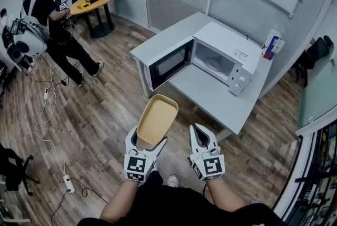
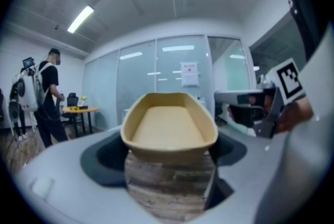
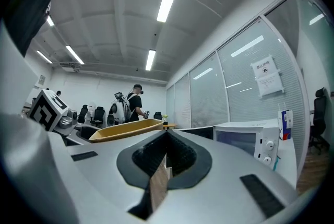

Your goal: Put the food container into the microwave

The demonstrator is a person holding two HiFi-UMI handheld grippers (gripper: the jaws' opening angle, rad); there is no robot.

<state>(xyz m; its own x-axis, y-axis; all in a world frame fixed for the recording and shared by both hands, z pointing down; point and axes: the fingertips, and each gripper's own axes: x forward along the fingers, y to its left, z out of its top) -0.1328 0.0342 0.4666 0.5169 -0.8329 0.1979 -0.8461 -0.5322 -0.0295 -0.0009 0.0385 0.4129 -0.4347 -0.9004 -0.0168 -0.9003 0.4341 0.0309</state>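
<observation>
In the head view, the left tool [image 1: 147,141] holds a shallow tan oblong food container [image 1: 157,119] in the air, at 7 o'clock from the open white microwave [image 1: 224,61] on the grey table [image 1: 210,96]. The left gripper view shows its jaws pinching the container's near end. The right gripper view shows the right tool [image 3: 166,161] pressed together on nothing, with the container at 10 o'clock.

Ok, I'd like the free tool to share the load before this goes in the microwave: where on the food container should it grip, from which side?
Probably the long right rim of the food container, about midway, coming in from the right. It is a shallow oblong tray whose near short end sits in the left tool, so that thin side wall faces the shut right tool.
</observation>
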